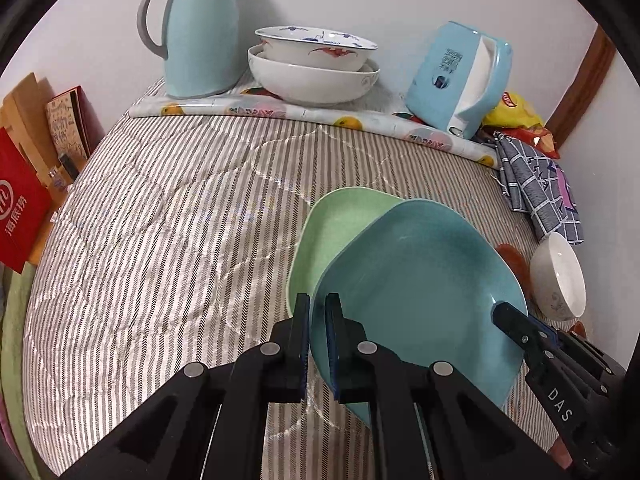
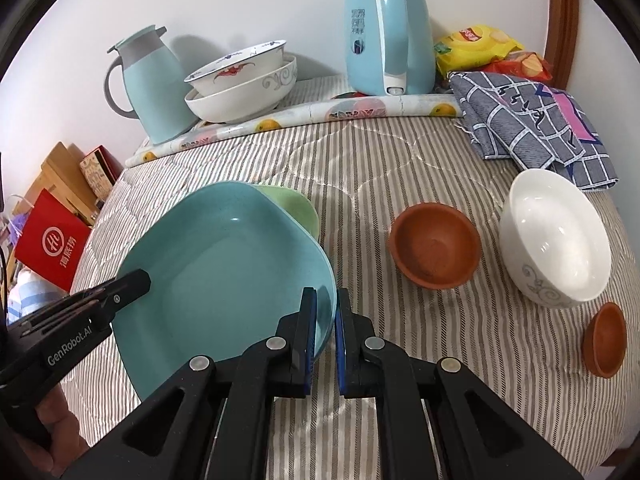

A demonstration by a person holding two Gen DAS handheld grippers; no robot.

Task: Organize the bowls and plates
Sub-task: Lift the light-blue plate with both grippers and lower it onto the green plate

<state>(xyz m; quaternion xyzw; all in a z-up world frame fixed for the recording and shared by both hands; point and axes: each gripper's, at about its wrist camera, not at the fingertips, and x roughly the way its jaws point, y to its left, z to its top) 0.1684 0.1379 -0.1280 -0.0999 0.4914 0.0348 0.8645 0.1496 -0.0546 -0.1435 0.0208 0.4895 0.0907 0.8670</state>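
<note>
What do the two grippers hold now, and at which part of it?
Both hold the blue plate. The left gripper clamps its rim on one side, the right gripper clamps the rim on the opposite side.

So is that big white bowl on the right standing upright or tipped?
Tipped: the white bowl leans on its side, its empty mouth facing sideways.

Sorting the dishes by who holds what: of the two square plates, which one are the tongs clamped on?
The blue plate, on top: both tongs pinch its rim. The green plate beneath it only peeks out, ungripped.
</note>
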